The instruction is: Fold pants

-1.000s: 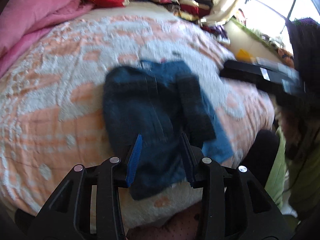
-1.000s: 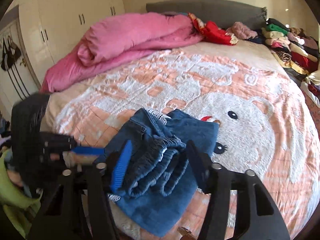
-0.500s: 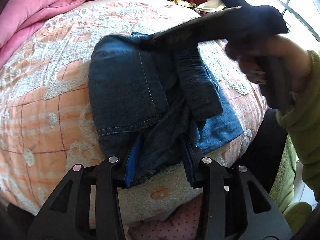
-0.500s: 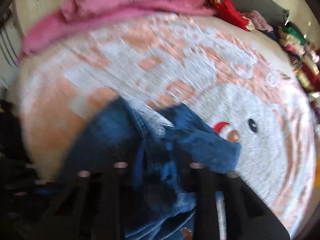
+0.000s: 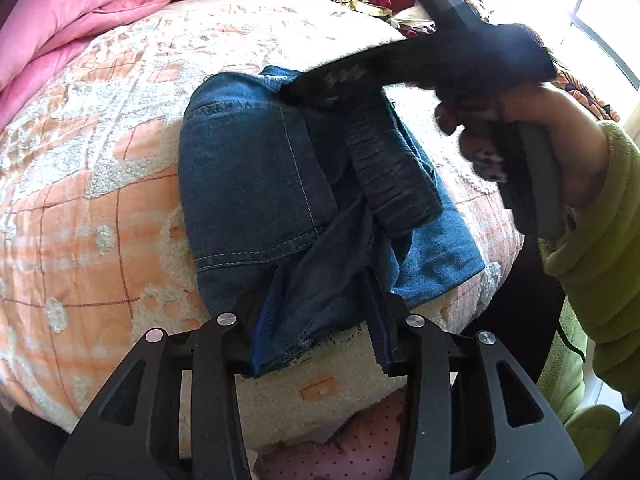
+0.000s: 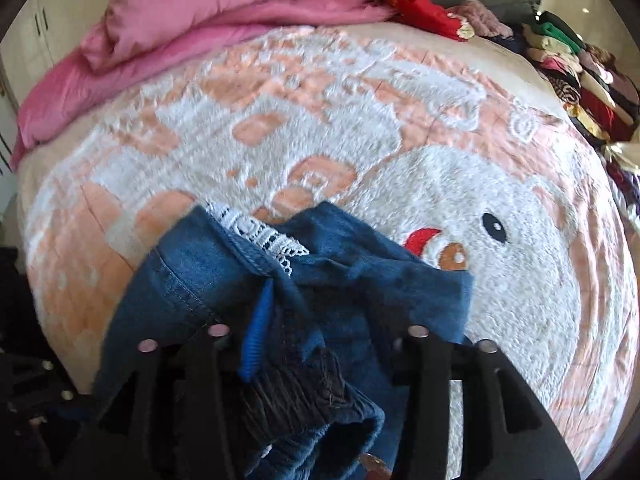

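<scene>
Blue denim pants (image 5: 256,184) lie partly folded on the peach and white blanket (image 5: 80,208), near the bed's front edge. Their dark elastic waistband (image 5: 392,172) lies on top at the right. My left gripper (image 5: 324,312) is open, its fingers straddling the near hem of the pants. My right gripper (image 6: 320,320) is open and low over the far part of the pants (image 6: 360,280), beside white lace trim (image 6: 264,236). In the left wrist view the right gripper (image 5: 360,76) reaches in from the right, held by a hand in a green sleeve.
A pink duvet (image 6: 224,16) is heaped at the bed's far left. Piles of folded clothes (image 6: 576,64) line the far right side. A red garment (image 6: 424,8) lies by the headboard. The bed edge (image 5: 320,400) is just under my left gripper.
My right gripper has come down from beside the pants onto their far part. My left gripper has moved in close over the near hem.
</scene>
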Tool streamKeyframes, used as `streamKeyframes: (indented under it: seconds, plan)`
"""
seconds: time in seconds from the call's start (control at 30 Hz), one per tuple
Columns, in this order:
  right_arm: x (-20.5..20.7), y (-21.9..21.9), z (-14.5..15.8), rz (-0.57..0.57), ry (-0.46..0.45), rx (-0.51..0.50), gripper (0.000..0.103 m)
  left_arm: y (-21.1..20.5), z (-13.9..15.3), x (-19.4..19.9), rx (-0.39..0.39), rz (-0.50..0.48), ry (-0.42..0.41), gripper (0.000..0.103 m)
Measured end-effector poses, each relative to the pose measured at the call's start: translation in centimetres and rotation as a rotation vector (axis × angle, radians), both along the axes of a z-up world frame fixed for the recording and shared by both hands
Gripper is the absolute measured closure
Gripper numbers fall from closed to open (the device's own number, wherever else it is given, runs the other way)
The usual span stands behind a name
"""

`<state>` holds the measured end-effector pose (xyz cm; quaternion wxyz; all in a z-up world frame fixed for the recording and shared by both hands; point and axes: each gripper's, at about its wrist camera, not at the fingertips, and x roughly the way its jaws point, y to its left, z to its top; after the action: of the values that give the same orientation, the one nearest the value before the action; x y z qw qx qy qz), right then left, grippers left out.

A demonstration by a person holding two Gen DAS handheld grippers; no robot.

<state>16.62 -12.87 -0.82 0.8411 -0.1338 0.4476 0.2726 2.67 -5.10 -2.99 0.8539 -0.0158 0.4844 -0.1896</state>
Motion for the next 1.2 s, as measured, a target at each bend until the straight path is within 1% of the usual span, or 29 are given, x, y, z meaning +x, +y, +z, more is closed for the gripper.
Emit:
streamKeyframes:
  seconds: [0.07,0.1,0.17,0.23,0.4,0.53,0.6,0.63,0.83,0.93,1.0,1.2]
  plan:
    - [-0.5,-0.9,1.0,-0.014,-0.004,0.047,0.048,0.0,0.0,0.0,0.001,0.0,0.0,0.071]
    - [-0.7,-1.3,1.5,-0.02,-0.009,0.063,0.046,0.0,0.0,0.1,0.001,0.0,0.0,0.071]
    - [-1.4,-2.2,2.5,-0.033,-0.027,0.096,0.033,0.0,0.0,0.1,0.001,0.001,0.0,0.071]
    - [-2.1,-3.2,3.7,-0.04,-0.051,0.129,0.027,0.0,0.0,0.0,0.002,0.002,0.0,0.071]
    - [-3.9,-4.8,5.8,-0.043,-0.098,0.177,0.018,-0.1,0.1,-0.1,0.008,0.006,0.0,0.071]
    - [-5.1,-6.1,6.9,-0.059,-0.131,0.204,0.017,-0.2,0.4,-0.5,0.008,0.01,0.0,0.071]
    - [-5.7,-6.8,7.3,-0.07,-0.143,0.22,0.014,-0.2,0.6,-0.7,0.004,0.011,0.002,0.069]
    - [-5.9,-7.0,7.4,-0.075,-0.149,0.222,0.01,-0.1,0.6,-0.7,0.002,0.011,0.003,0.068]
    - [-7.3,-8.4,8.0,-0.1,-0.175,0.244,0.01,-0.3,1.8,-1.3,-0.012,0.015,-0.008,0.061]
    - [-8.1,-9.1,8.5,-0.107,-0.188,0.254,0.01,-0.3,2.5,-1.5,-0.018,0.023,-0.019,0.055]
    - [-8.6,-9.7,8.8,-0.116,-0.195,0.267,0.01,-0.3,3.0,-1.7,-0.02,0.023,-0.032,0.049]
    - [-9.7,-10.9,9.6,-0.129,-0.215,0.297,0.01,-0.7,4.6,-2.3,-0.015,0.022,-0.073,0.037]
